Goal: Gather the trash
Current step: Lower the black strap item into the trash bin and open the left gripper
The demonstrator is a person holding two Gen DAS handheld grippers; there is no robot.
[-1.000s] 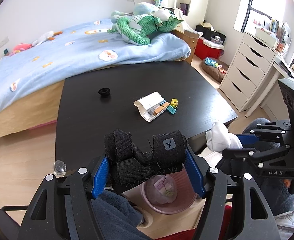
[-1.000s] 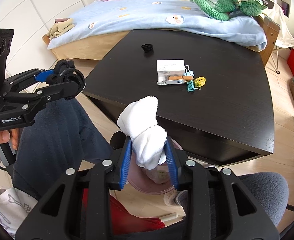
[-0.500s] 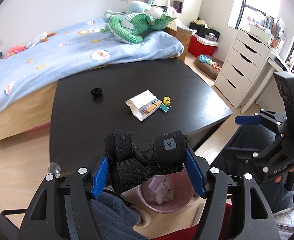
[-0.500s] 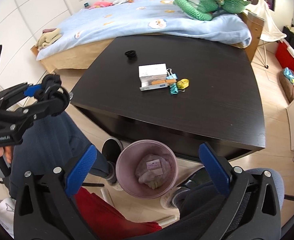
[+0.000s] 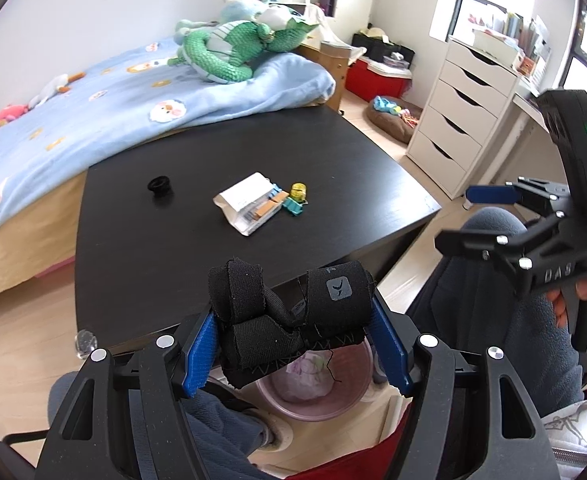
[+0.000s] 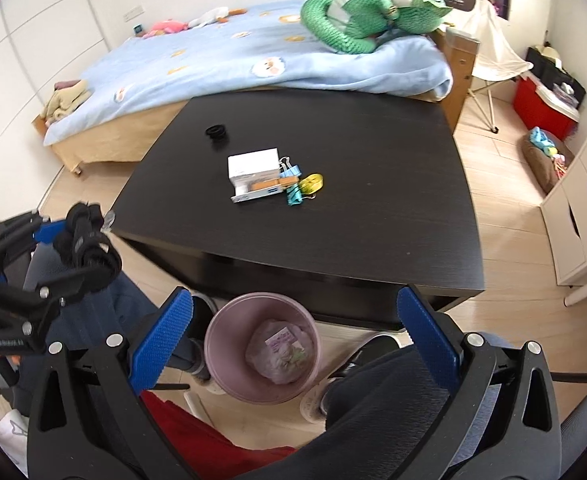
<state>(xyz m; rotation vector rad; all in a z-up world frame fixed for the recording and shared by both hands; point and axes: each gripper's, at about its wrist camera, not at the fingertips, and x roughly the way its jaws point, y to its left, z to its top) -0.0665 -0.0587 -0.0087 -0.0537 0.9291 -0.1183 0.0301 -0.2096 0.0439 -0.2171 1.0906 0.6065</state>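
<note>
the left tool (image 5: 298,346) was clamped on a rolled black fabric strap (image 5: 289,316), its blue pads pressing the roll from both sides, and it hung just above the pink bin (image 6: 262,346) that stood on the floor in front of the black tabletop (image 6: 373,208). the right tool (image 6: 293,338) stood wide apart with nothing between its pads; its jaws had just been opening, and a pale crumpled wad (image 6: 281,350) lay in the bin beneath it. the step in hand looked to be dropping the strap into that bin. to do it well, the left tool would want to be centred over the bin's mouth rather than its near rim, low enough that the roll could not bounce out, and then opened fully so the soft cloth did not cling to a pad; the dangling thread might catch. the strap's long axis ran crosswise between the pads, roughly level, the looped end toward the left of the left wrist view and the end with the small logo patch toward the right. farther out on the tabletop lay a white box (image 6: 253,168), binder clips (image 6: 293,192), a yellow tape roll (image 6: 313,182) and a small black ring (image 6: 215,132), which i judged still left to collect.
</note>
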